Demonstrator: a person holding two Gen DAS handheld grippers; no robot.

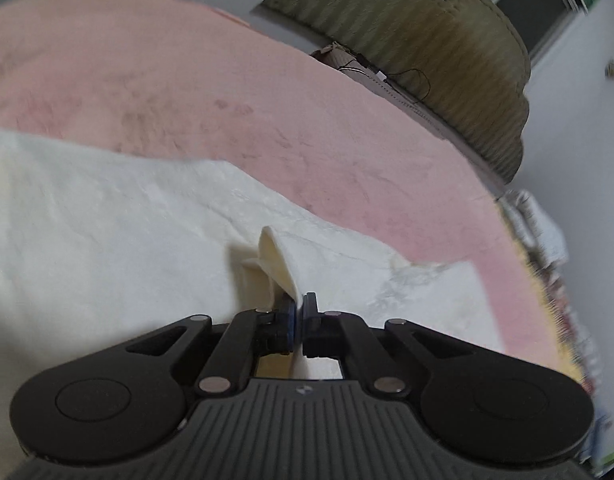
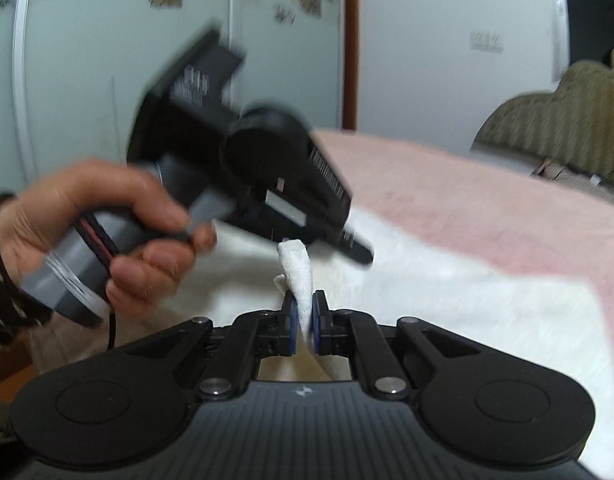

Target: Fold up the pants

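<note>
Nearest to me, my right gripper (image 2: 303, 326) is clenched on a bunched fold of the white pants (image 2: 447, 304), the cloth standing up between its blue pads (image 2: 317, 330). My left gripper (image 1: 298, 322) is likewise clamped on an edge of the same garment, a cream flap rising just past its tips. In the right wrist view the left gripper's body is just beyond my right tips, carried by the left hand (image 2: 107, 236), so both grips sit close together on one end of the pants.

From there the pants run away to the far right across the pink bed (image 1: 227, 92), long axis stretching from the grippers toward a square corner lying flat. I judge the coming fold turns on that: the held end must travel along this axis toward the free end, both grippers moving together.

Farther off, an olive scalloped headboard (image 1: 447, 52) and a frosted sliding door (image 2: 107, 40) with leaf prints. The label on the left gripper is blurred; no writing is readable.
</note>
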